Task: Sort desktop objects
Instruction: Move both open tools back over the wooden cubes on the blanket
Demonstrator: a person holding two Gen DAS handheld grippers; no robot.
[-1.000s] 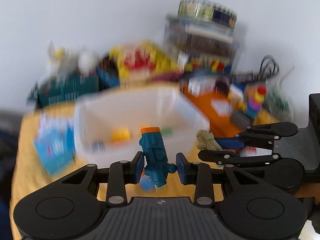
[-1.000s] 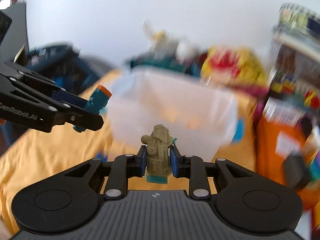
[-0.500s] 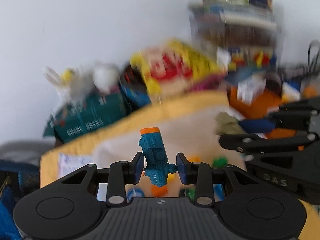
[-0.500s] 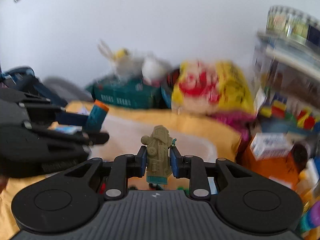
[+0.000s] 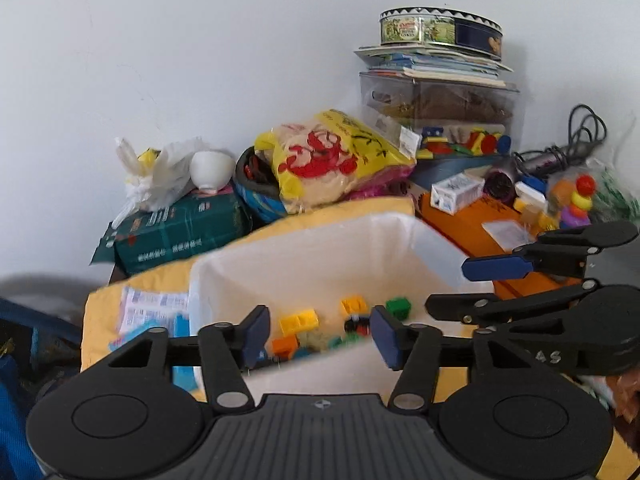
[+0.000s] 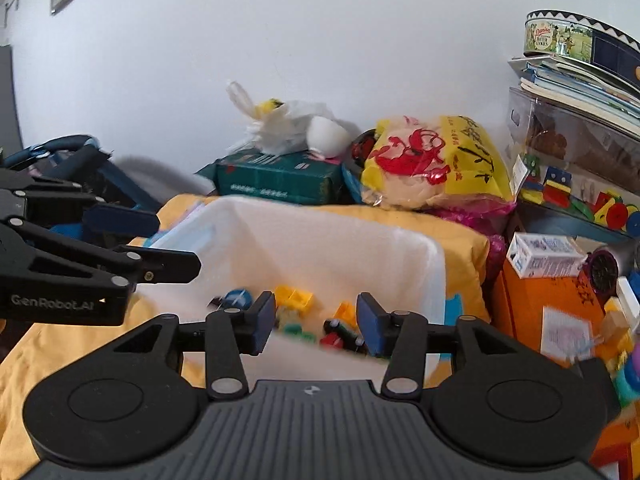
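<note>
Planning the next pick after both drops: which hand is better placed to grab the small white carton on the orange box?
Probably the right. The white carton sits on the orange box, right of the white bin; the right gripper, jaws opening and empty, is nearer than the left gripper, also opening, empty.

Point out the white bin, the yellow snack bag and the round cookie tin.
white bin (image 5: 320,252), left wrist view, on its bare inner back wall.
yellow snack bag (image 5: 328,160), left wrist view, on the red print.
round cookie tin (image 5: 436,32), left wrist view, on its side wall.

White bin (image 5: 320,256) on yellow cloth (holds mixed small toys (image 5: 299,322)).
</note>
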